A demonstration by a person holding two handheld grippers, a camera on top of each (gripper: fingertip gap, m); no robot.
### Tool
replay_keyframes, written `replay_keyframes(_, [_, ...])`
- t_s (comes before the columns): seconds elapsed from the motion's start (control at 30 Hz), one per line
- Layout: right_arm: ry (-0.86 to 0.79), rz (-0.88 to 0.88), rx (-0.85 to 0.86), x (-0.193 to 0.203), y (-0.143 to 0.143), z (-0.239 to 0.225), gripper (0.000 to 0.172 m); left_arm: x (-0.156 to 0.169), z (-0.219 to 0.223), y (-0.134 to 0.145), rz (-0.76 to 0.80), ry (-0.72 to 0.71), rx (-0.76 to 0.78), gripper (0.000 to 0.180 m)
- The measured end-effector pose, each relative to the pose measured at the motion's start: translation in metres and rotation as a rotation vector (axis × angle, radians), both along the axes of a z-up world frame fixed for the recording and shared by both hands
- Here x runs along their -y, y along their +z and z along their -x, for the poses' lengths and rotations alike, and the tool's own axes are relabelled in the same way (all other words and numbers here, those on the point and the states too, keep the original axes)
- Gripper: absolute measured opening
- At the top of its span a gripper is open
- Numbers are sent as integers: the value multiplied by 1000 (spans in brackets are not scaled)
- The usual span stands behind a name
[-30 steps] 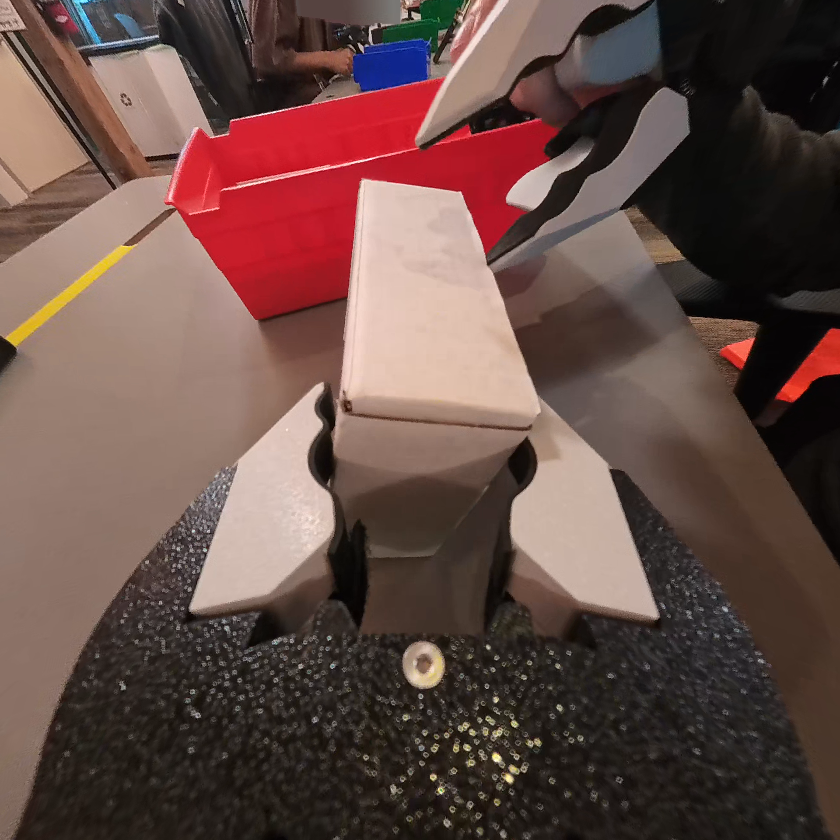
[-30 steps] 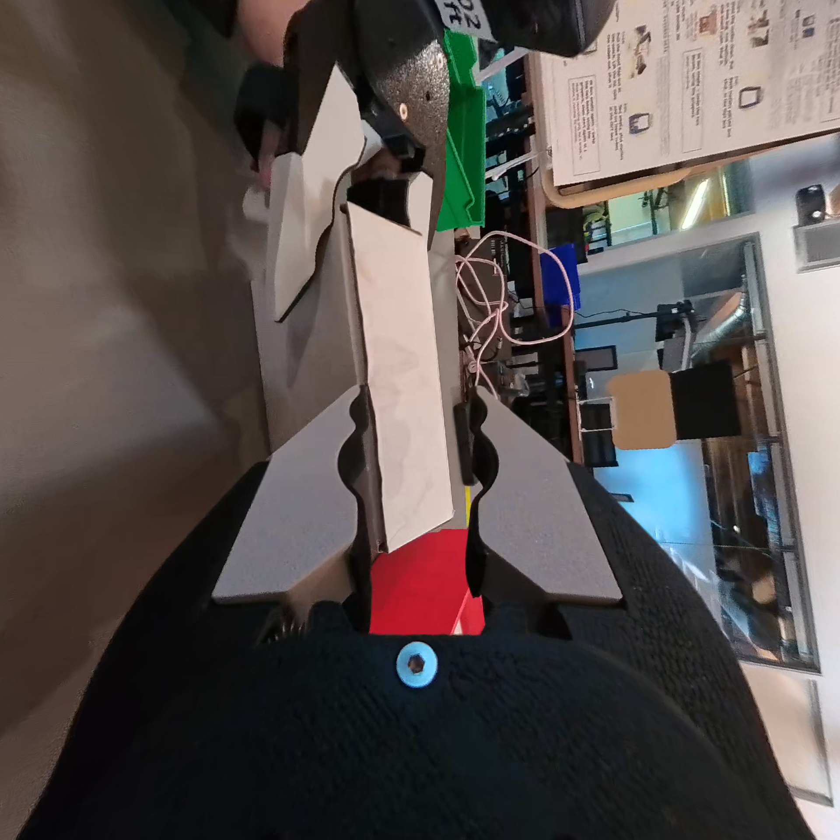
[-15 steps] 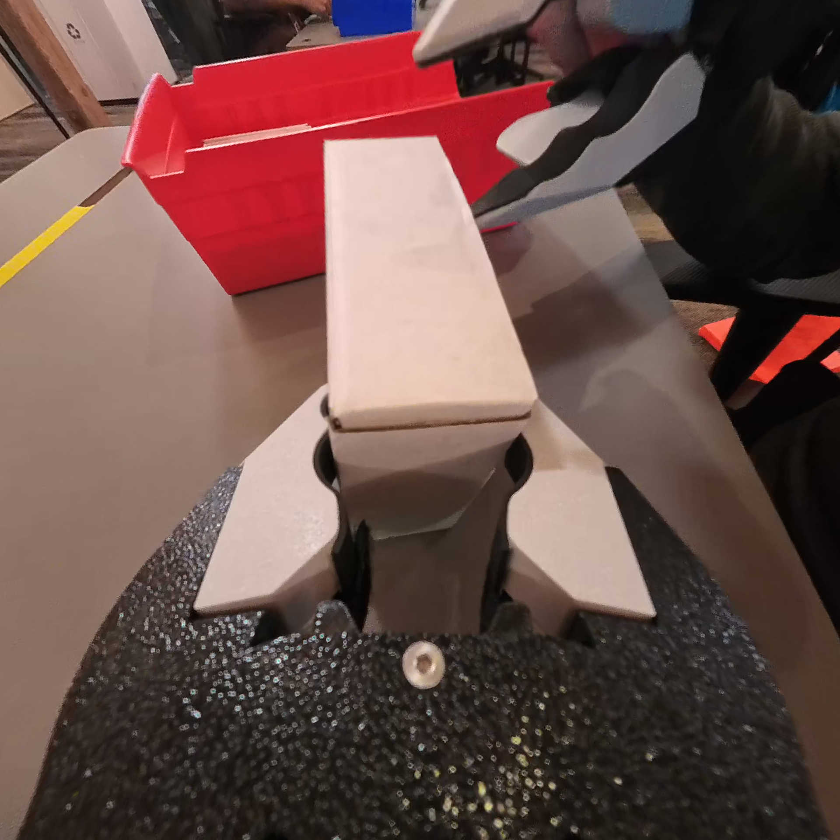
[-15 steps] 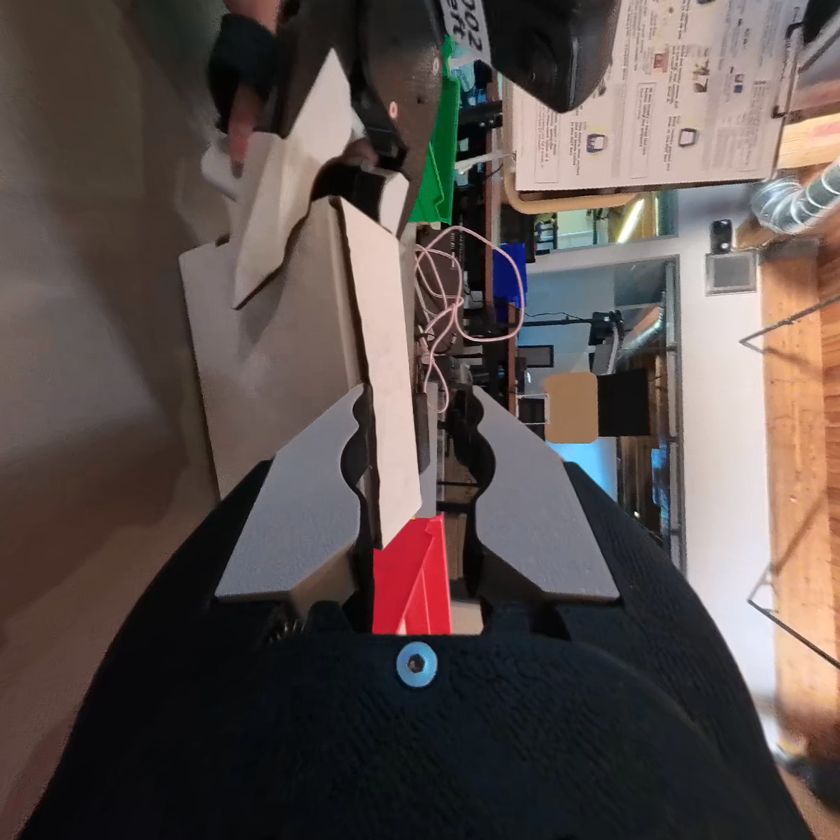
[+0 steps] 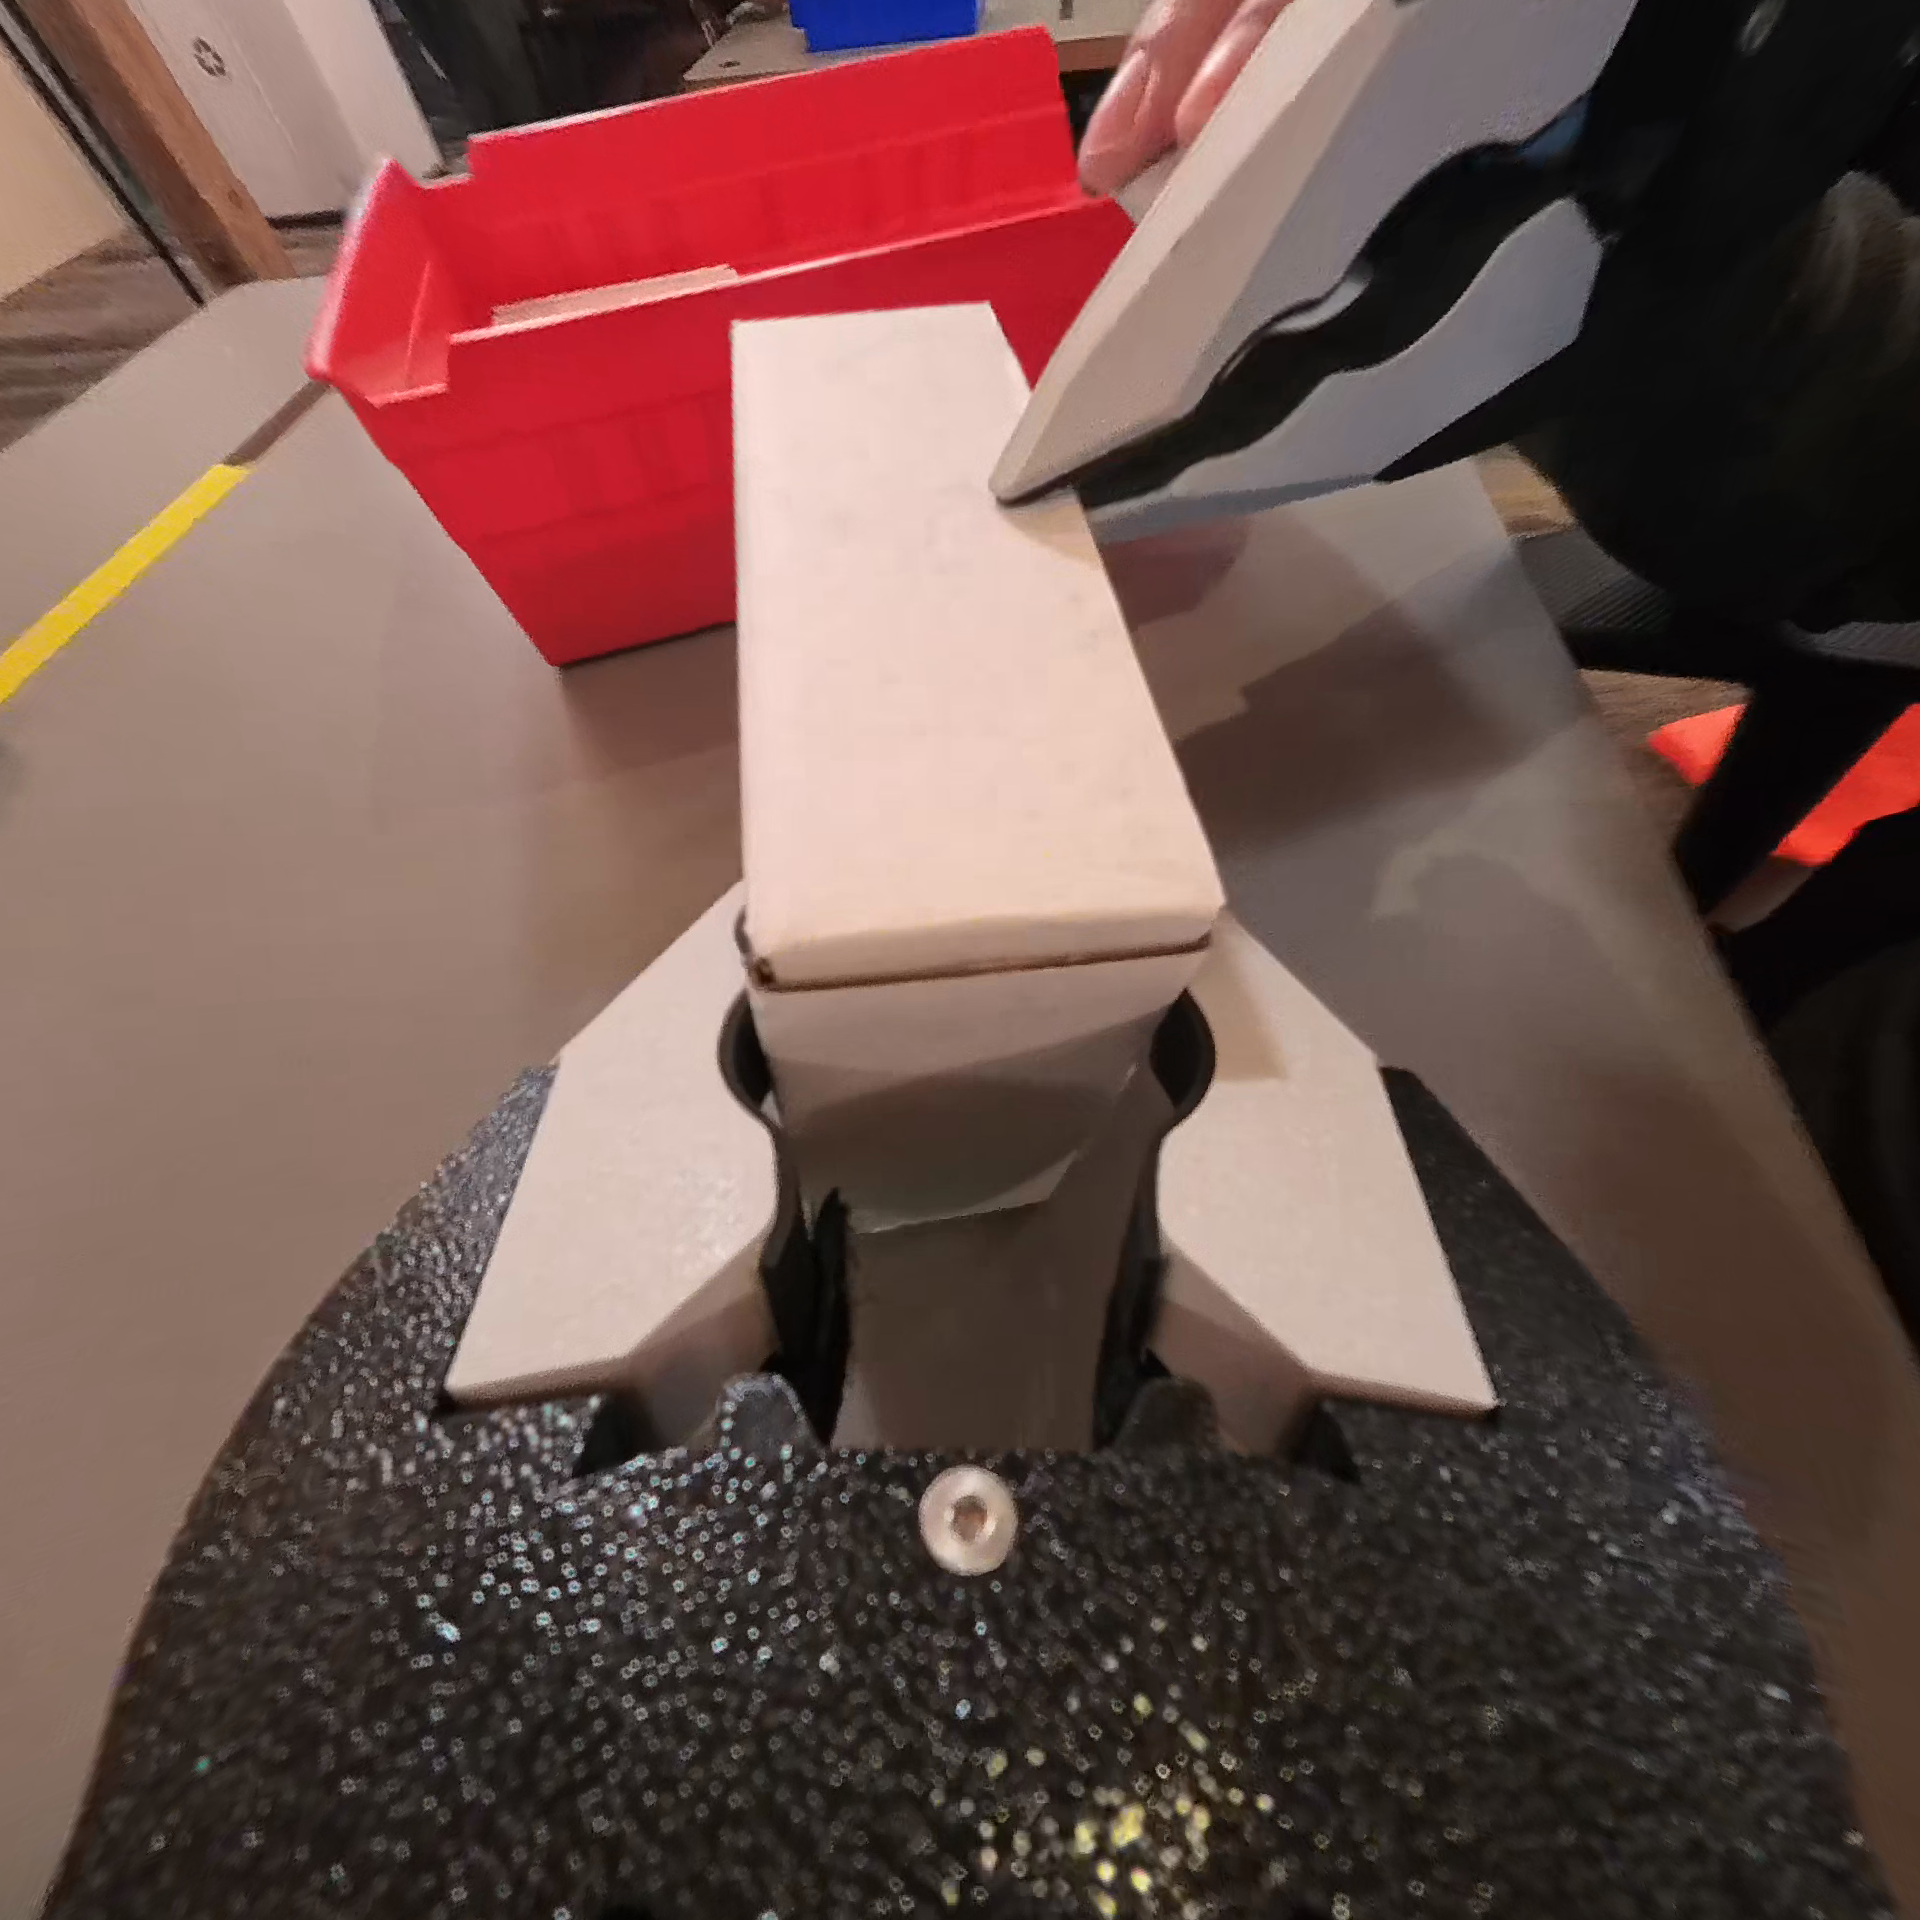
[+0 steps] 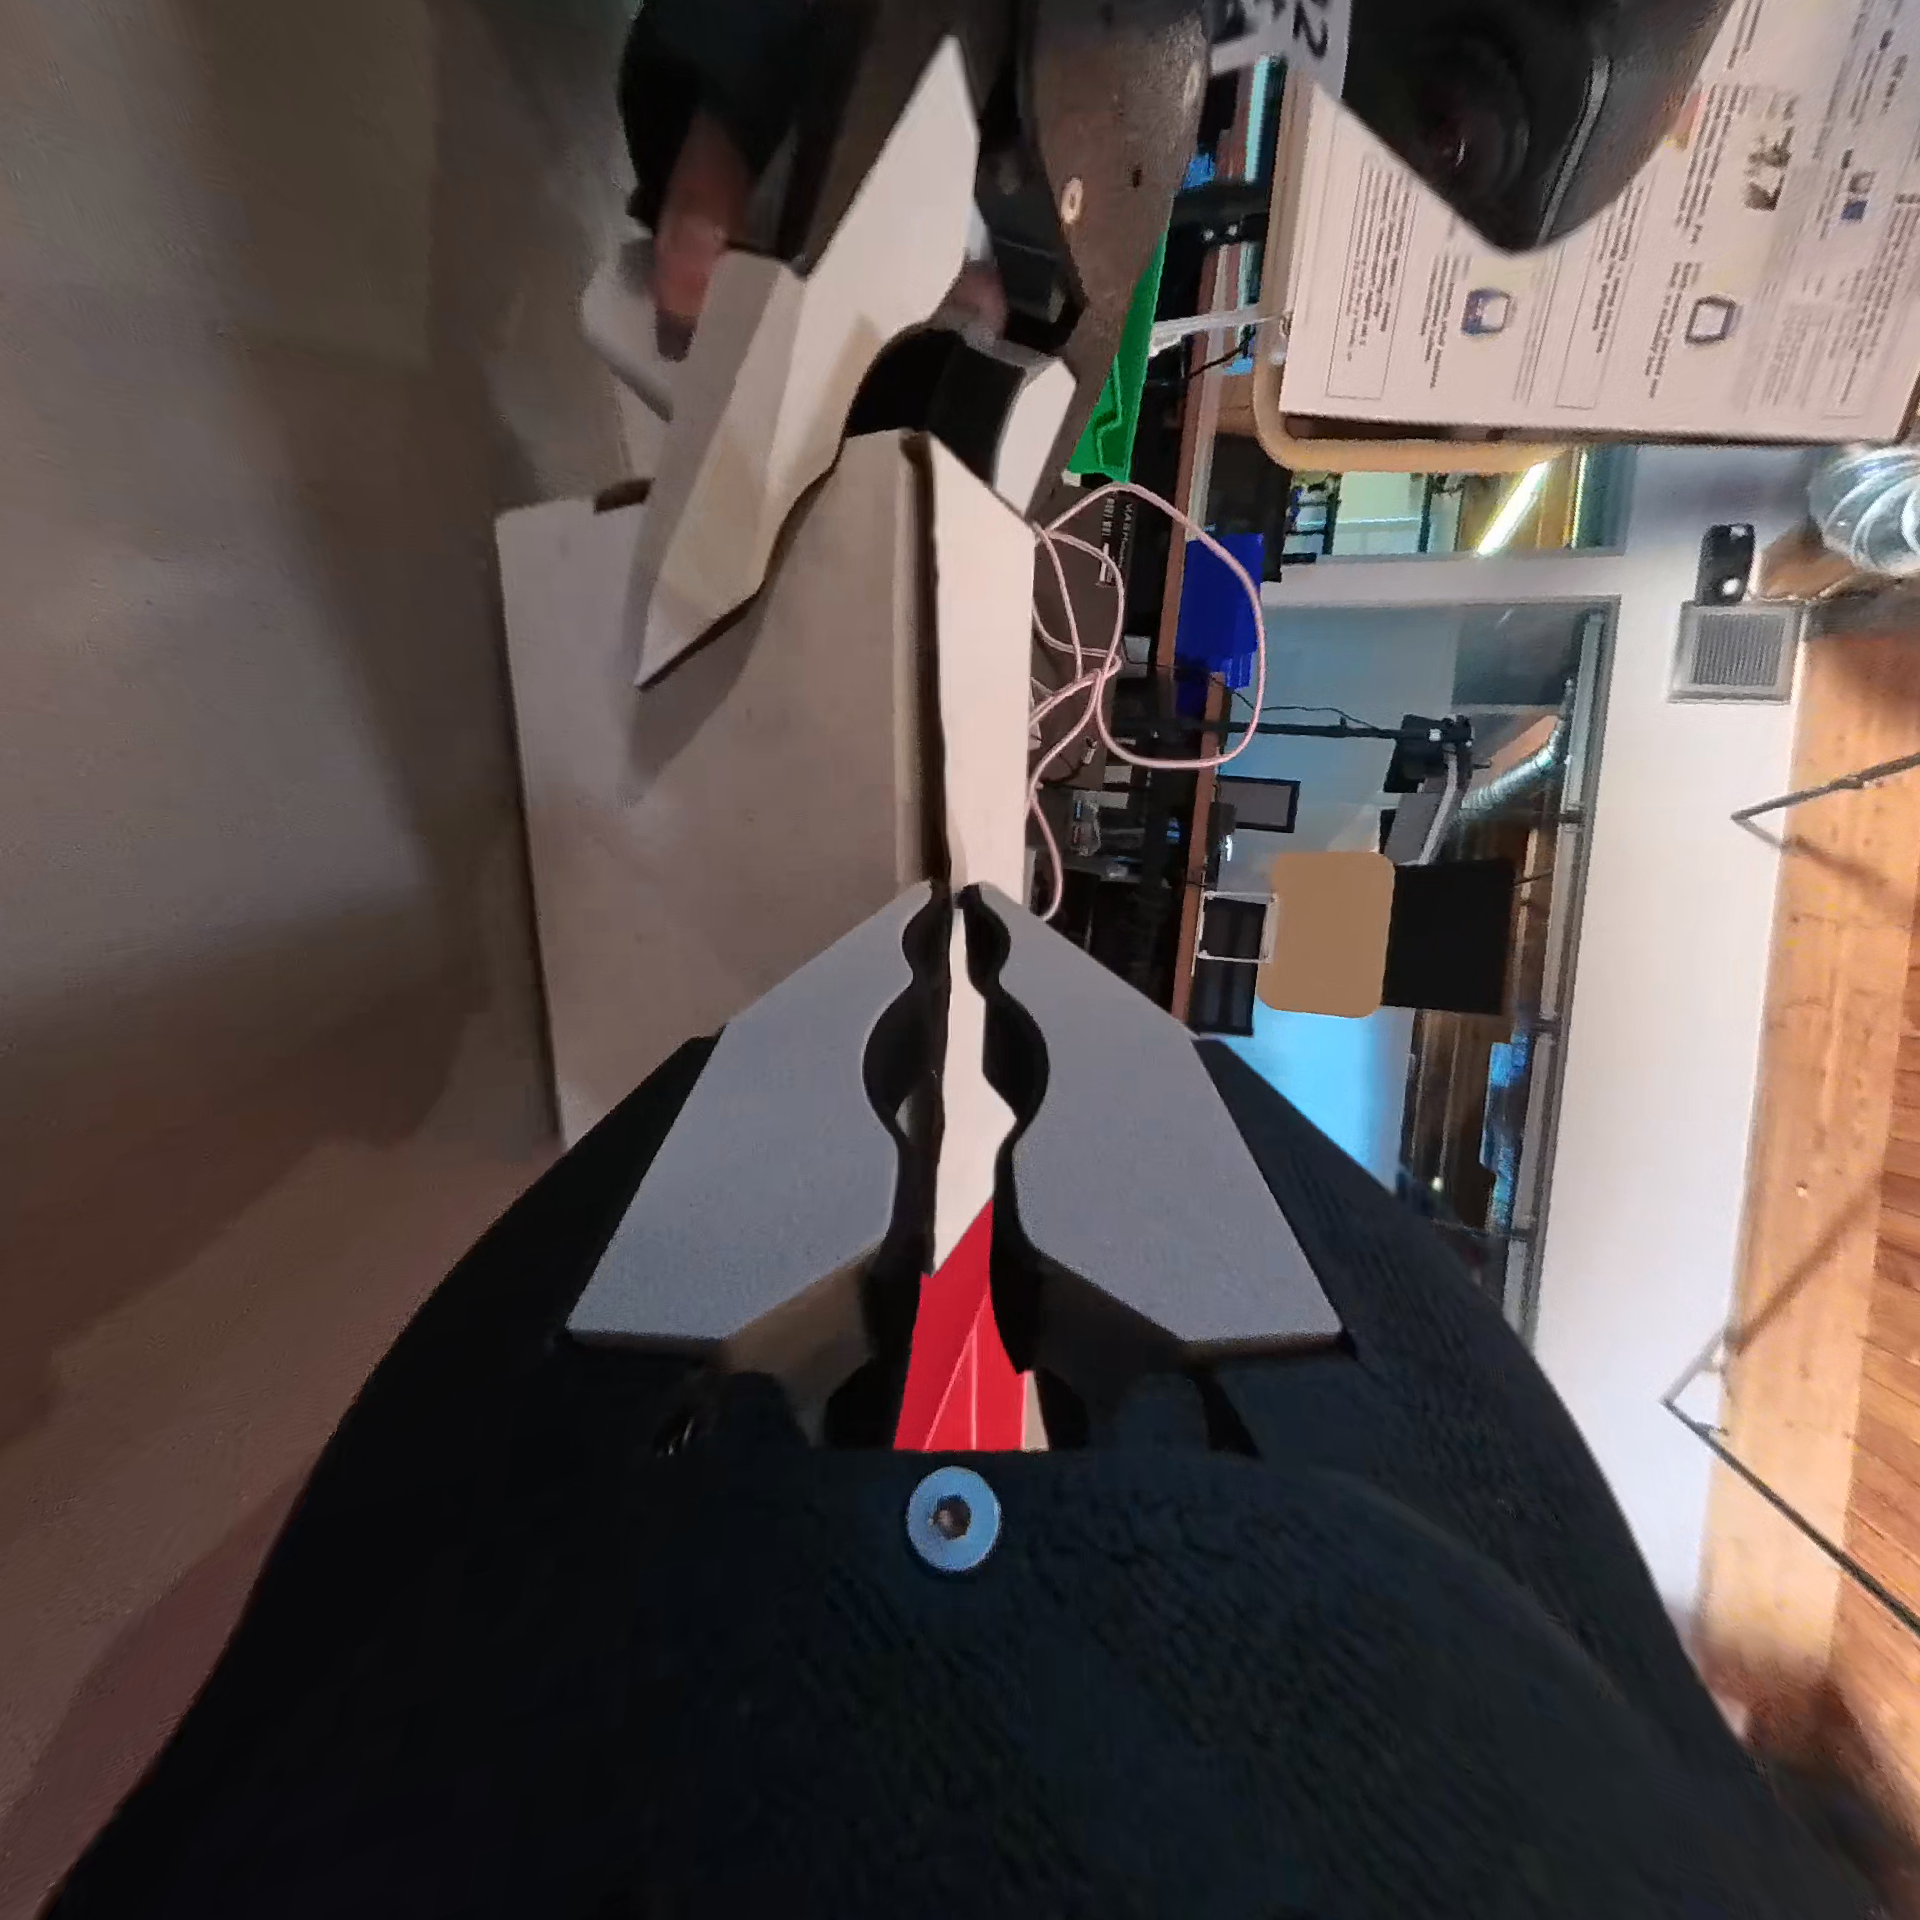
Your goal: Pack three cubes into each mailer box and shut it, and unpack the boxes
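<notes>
The white cardboard mailer box (image 5: 935, 644) stands before the red bin (image 5: 665, 416), clamped at its near end by the left gripper (image 5: 966, 1049). The right gripper (image 6: 956, 914) pinches the thin lid edge. The box is probably light and easily dented; grip gently on its stiff side walls.

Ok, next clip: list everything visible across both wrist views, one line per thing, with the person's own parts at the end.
Closed white cardboard mailer box: one, white, lengthwise on the table, near end between the left gripper's fingers.
Red plastic bin: one, red, on the table behind the box, flat pale cardboard inside.
Grey-brown table: one, a yellow stripe at its left edge.
Blue bin: one, blue, far background.
Green bin: one, green, background.
Printed poster: one, white, on a background board.
Pink cable: one, looped, behind the box.
Left gripper: grey fingers clamped on the box's near end.
Right gripper: fingers closed, tips at the box lid's right edge.
Hand: one, behind the right gripper.
</notes>
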State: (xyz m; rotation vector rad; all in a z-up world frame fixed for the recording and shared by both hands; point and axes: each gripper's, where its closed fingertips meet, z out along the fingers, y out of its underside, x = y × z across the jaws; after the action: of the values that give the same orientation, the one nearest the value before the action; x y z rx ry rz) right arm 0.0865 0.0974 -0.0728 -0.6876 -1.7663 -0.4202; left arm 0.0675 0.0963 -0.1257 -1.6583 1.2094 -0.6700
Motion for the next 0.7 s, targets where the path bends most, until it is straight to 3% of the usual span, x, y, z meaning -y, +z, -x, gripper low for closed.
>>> replay_keyframes(0.23, [2,120,-33,7,6,-4,2,-11,4,4,-328,58,-171,71])
replay_keyframes(0.37, [2,136,-112,10,26,-10,0,-12,7,-10,-519,24,-374,72])
replay_keyframes(0.5, [7,197,-88,12,20,-14,1,-13,5,-9,-496,37,-361,72])
replay_keyframes(0.6, [11,262,-10,15,1,-14,34,-12,5,-9,-487,36,-349,72])
replay_keyframes(0.67, [-27,191,21,4,-4,-13,28,-10,4,-9,-476,26,-337,72])
replay_keyframes(0.7, [-51,125,7,-3,-1,-13,11,-9,4,-9,-492,18,-346,72])
